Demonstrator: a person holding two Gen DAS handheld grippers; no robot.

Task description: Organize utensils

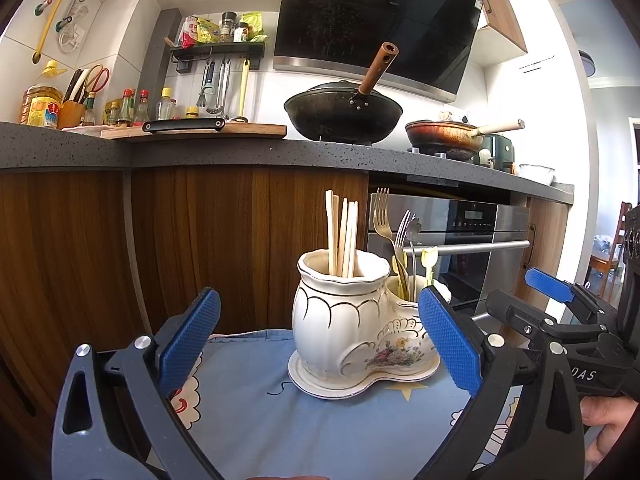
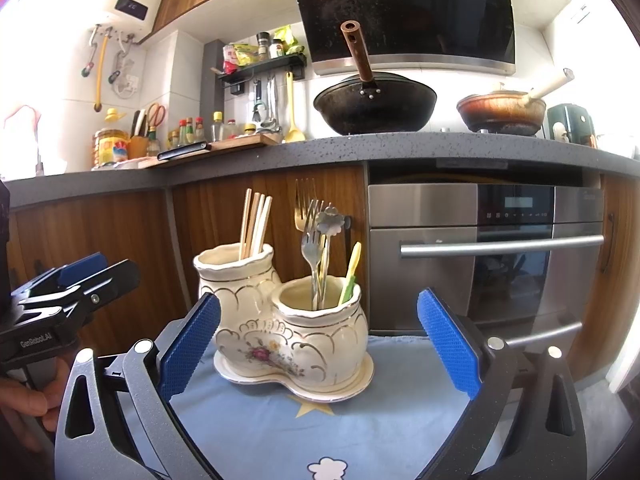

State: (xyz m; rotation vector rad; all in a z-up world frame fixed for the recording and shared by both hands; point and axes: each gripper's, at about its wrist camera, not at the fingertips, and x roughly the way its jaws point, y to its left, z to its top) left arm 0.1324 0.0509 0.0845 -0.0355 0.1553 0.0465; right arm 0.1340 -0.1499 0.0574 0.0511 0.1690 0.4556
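White glazed ceramic two-pot utensil holder (image 2: pixel 288 332) sits on blue-clothed tabletop (image 2: pixel 360 432), between both tongs. Left tongs (image 1: pixel 320 336) and right tongs (image 2: pixel 318 340) gape wide, empty. Holder likely heavy, slick, breakable; grip by rim. Pale wooden chopsticks (image 2: pixel 254 224): about five. Metal forks (image 2: pixel 314 236): two or three, overlapping.

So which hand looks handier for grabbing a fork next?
Probably the right. The forks stand in the low cup, which sits nearer the open right gripper. The open left gripper faces the tall cup with chopsticks.
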